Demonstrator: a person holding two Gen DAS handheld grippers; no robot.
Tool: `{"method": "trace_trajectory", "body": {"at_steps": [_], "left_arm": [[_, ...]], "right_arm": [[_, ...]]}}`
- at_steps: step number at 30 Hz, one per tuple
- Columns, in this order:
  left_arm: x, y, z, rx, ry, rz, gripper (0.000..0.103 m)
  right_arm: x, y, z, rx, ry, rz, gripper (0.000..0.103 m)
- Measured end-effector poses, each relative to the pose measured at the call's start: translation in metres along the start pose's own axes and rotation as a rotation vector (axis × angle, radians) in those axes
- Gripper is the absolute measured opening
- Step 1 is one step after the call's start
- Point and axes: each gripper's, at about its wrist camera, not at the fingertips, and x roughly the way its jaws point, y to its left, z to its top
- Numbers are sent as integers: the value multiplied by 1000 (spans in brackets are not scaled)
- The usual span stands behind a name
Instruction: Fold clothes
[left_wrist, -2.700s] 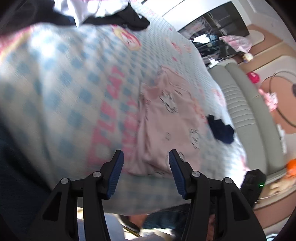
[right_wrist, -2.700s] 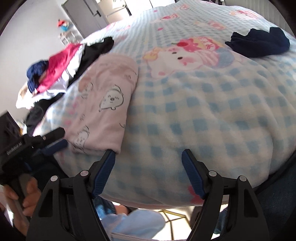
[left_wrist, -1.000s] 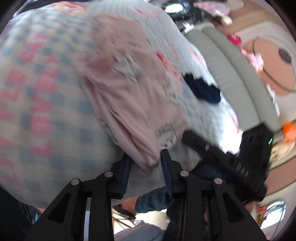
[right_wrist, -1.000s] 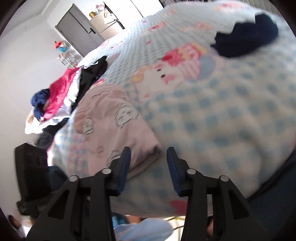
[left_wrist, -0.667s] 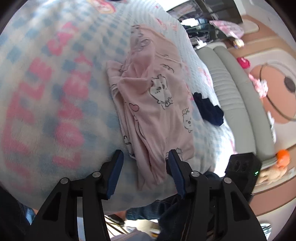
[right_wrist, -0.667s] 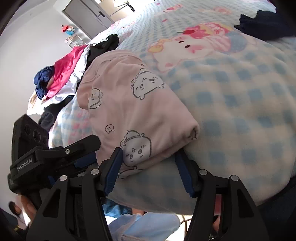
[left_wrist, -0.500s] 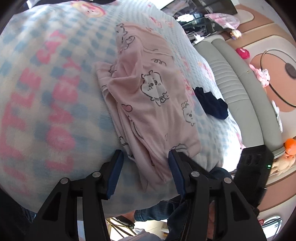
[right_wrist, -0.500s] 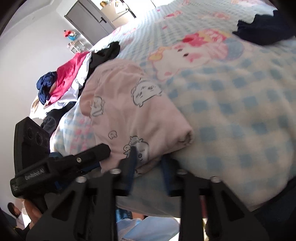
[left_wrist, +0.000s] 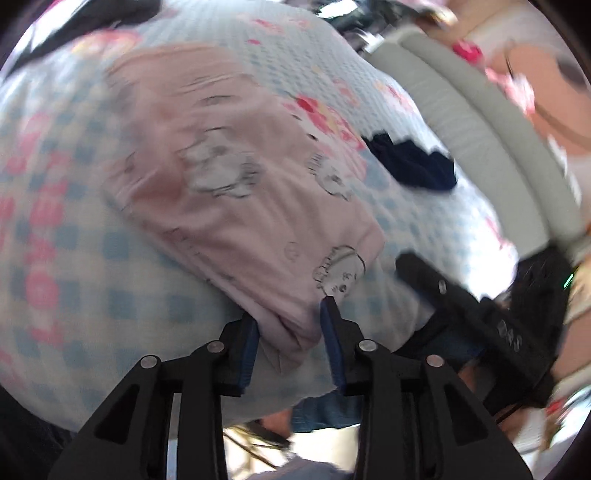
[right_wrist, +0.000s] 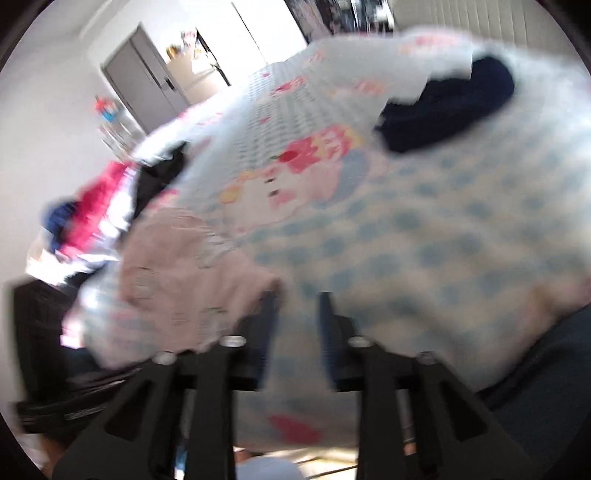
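Note:
A folded pink garment (left_wrist: 236, 192) with small cartoon prints lies on the blue-checked blanket (left_wrist: 74, 258) near the bed's front edge. My left gripper (left_wrist: 291, 332) is shut on the garment's near corner, with cloth bunched between the blue pads. The right wrist view is blurred: the pink garment (right_wrist: 184, 280) lies left of my right gripper (right_wrist: 295, 321), whose jaws stand narrowly apart over the blanket (right_wrist: 424, 240) with no pink cloth seen between them. The right gripper's black body (left_wrist: 480, 314) shows in the left wrist view.
A dark navy garment (left_wrist: 410, 166) lies further back on the bed; it also shows in the right wrist view (right_wrist: 447, 107). A pile of red, white and black clothes (right_wrist: 103, 199) lies at the bed's left. A grey padded headboard (left_wrist: 480, 122) runs along the right.
My left gripper has closed on the pink garment's near corner. My right gripper has slid off to the right of the garment, its jaws narrowed. Both views are blurred by motion.

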Motion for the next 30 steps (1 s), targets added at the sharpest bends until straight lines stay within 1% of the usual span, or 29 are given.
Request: {"method": "trace_trajectory", "body": {"at_steps": [1,2,3,4,5,6,7,9,12,13,14,15,17,18,19,20,21,22,24,27,28,29,30], "left_arm": [[2,1,2,-25,-11,5,40],[1,3,4,-32,-24,27,49],[1,4,6,-22,-36,54,52],[1,3,8,-10,-43,69,52],[1,3,10,-6,-43,65,52],[4,2,12,-3,-40,58,52],[7,0,14,4,-34,54,53],[13,-2,16,13,-23,70,44],[19,-5,19,21,-9,111,40],[20,-7,19,27,-7,121,32],[19,-11,17,41,-12,124,27],[18,-15,15,56,-15,127,26],[16,-21,10,81,-9,132,23],[16,-25,8,89,-8,145,23],[15,-29,6,97,-6,158,22],[14,-34,4,110,-5,179,21],[10,-39,3,136,-7,208,21],[8,-44,3,159,-10,213,20],[6,-55,4,174,-10,184,19],[10,-69,5,195,-10,159,19],[13,-71,5,199,-5,155,19],[16,-72,4,198,4,149,16],[18,-71,2,195,11,149,16]], "right_arm": [[3,-2,-2,35,21,71,43],[6,-3,-4,51,39,114,43],[11,0,-6,42,58,129,43],[15,3,-9,34,78,143,46],[19,7,-11,12,96,144,47],[23,12,-13,-4,110,144,51],[28,15,-14,-12,121,144,59],[39,21,-18,-34,149,131,70],[48,23,-22,-67,149,69,68],[50,21,-22,-54,153,77,68],[52,19,-23,-42,157,84,68],[49,17,-23,-30,150,95,66],[45,12,-23,-15,140,114,58],[43,10,-23,-11,135,115,48],[38,8,-23,-14,110,101,32],[33,6,-24,-17,85,87,26],[23,6,-22,-31,31,51,24],[13,7,-19,-56,-13,20,22],[-3,8,-13,-72,-58,19,22],[-15,1,-10,-49,-81,39,22],[-13,-3,-9,-27,-68,50,23],[-10,-1,-8,-12,-57,56,23],[-6,-4,-9,13,-33,62,24]]}}
